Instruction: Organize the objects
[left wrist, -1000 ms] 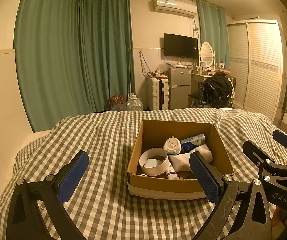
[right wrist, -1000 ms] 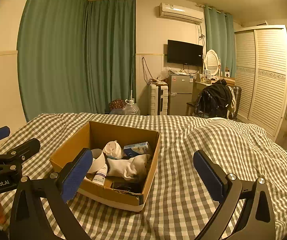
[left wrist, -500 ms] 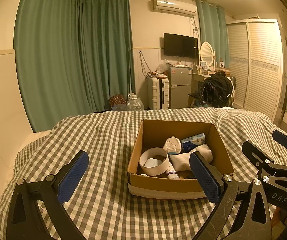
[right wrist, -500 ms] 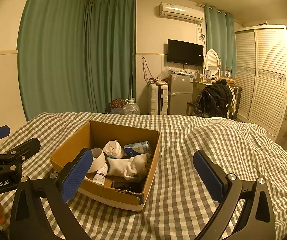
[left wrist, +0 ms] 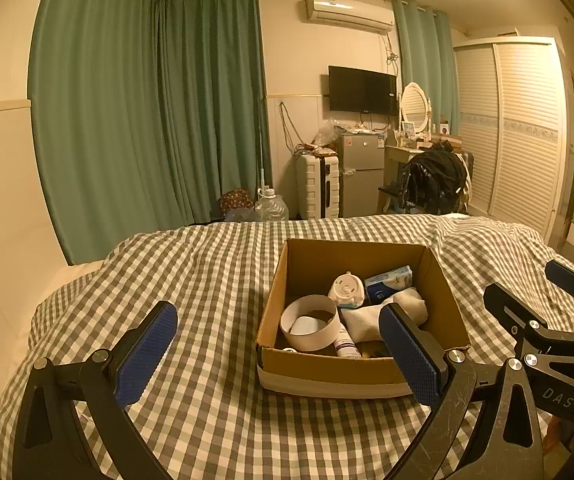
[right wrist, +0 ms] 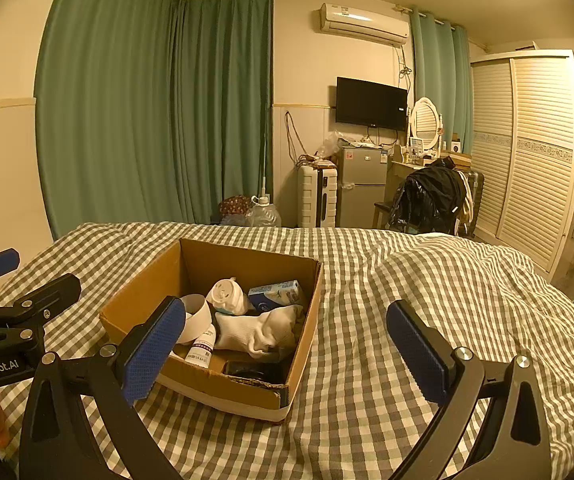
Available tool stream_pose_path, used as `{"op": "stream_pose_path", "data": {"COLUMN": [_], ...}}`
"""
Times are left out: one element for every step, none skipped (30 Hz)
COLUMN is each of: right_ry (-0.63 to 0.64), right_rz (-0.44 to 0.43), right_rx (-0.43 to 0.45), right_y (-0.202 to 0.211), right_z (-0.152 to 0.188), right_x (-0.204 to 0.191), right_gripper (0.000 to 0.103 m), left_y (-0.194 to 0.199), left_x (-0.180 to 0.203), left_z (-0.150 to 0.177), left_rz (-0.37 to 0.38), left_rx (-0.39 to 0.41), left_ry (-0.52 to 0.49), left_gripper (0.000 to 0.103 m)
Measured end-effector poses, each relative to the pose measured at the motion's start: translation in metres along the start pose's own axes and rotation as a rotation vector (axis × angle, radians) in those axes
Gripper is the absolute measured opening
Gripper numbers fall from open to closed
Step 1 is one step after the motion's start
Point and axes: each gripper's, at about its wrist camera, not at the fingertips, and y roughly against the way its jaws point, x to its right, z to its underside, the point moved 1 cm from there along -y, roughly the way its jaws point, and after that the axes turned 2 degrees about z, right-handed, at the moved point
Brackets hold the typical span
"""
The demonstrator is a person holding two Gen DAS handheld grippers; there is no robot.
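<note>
Your left gripper (left wrist: 277,350) stood spread wide with nothing between its pads, and so did your right gripper (right wrist: 285,346). Just ahead of both, between them, the cardboard box (right wrist: 247,390) sat on the checked bedspread (right wrist: 427,300). Inside lay a white sock (right wrist: 257,330), a tape ring (left wrist: 309,322), a blue carton (right wrist: 275,293), a small bottle (right wrist: 201,350) and a white round item (left wrist: 346,290). That fitted either a filled box or one awaiting sorting. You did well to keep low, square to the rim, picking one piece cleanly.
</note>
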Motion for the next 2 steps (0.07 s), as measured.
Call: {"op": "stream_pose_path", "data": {"right_ry": [0.001,0.001], "right_rz": [0.0,0.0], "right_rx": [-0.001,-0.002], "right_y": [-0.0004,-0.0011], "right_z": [0.0003,0.0004], "right_x": [-0.0001,-0.0004], "right_gripper": [0.101,0.101], "left_y": [-0.0003,-0.0007], "left_x": [0.0,-0.0001], "left_z": [0.0003,0.0005], "left_rz": [-0.003,-0.003], "left_rx": [0.001,0.001], "left_ry": [-0.002,-0.005], "left_gripper": [0.103,0.103]}}
